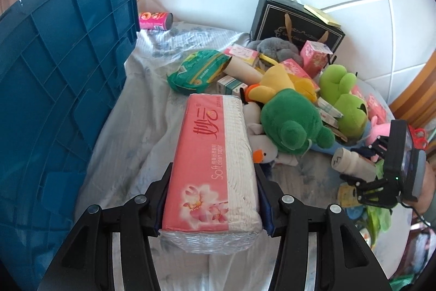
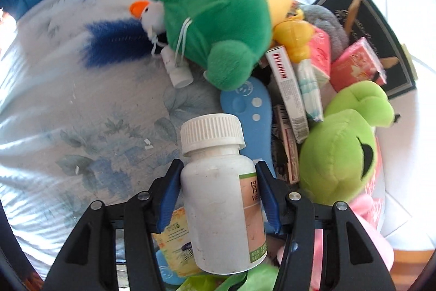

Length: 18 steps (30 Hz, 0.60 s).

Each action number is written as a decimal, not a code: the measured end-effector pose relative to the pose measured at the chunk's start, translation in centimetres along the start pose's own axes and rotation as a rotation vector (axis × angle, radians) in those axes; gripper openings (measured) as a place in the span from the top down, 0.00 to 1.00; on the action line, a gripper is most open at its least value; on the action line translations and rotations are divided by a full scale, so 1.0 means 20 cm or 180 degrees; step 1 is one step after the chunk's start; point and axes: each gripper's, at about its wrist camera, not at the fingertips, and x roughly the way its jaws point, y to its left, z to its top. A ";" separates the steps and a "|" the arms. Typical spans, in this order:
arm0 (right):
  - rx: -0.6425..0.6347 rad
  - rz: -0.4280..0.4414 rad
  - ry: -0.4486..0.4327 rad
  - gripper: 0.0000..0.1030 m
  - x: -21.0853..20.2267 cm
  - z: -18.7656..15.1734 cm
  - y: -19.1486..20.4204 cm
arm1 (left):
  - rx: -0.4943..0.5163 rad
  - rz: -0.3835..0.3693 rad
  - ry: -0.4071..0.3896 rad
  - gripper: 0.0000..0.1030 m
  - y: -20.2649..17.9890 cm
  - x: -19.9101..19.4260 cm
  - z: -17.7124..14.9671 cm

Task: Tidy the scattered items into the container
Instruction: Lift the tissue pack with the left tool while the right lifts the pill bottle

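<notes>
Pale floral bedsheet (image 1: 141, 111); blue crate (image 1: 62, 89), pink can (image 1: 155, 21), heaped toys (image 1: 294, 116) and boxes (image 1: 294, 21)

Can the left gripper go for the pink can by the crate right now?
Probably not yet. The left gripper is shut on the tissue pack, so its jaws are taken. The pink can itself lies uncovered on the sheet beside the blue crate.

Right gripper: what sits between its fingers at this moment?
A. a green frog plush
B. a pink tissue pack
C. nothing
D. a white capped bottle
D. In the right wrist view the right gripper has its blue pads on both sides of the white capped bottle.
</notes>
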 end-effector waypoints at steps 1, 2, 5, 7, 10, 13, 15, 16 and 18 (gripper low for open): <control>0.0074 -0.0014 -0.0033 0.49 -0.05 0.00 -0.02 | 0.0014 -0.0013 -0.0018 0.51 -0.02 -0.02 0.00; 0.0148 -0.0038 -0.0070 0.49 -0.09 -0.01 -0.01 | 0.0031 -0.0028 -0.0036 0.51 -0.03 -0.03 0.01; 0.0406 -0.0086 -0.0181 0.49 -0.20 -0.05 -0.04 | 0.0084 -0.0063 -0.0098 0.51 -0.08 -0.09 0.01; 0.0555 -0.0122 -0.0255 0.49 -0.28 -0.05 -0.02 | 0.0103 -0.0089 -0.0135 0.51 -0.11 -0.14 0.01; 0.0746 -0.0202 -0.0364 0.49 -0.42 -0.07 -0.01 | 0.0137 -0.0130 -0.0180 0.51 -0.14 -0.20 0.01; 0.0979 -0.0272 -0.0483 0.49 -0.57 -0.11 0.00 | 0.0183 -0.0165 -0.0248 0.51 -0.17 -0.27 0.01; 0.1170 -0.0285 -0.0572 0.49 -0.67 -0.14 -0.01 | 0.0209 -0.0187 -0.0285 0.51 -0.20 -0.32 0.00; 0.1275 -0.0284 -0.0621 0.49 -0.72 -0.15 -0.01 | 0.0231 -0.0178 -0.0299 0.51 -0.21 -0.35 0.00; 0.1444 -0.0315 -0.0722 0.49 -0.82 -0.18 0.00 | 0.0257 -0.0175 -0.0317 0.51 -0.23 -0.39 0.00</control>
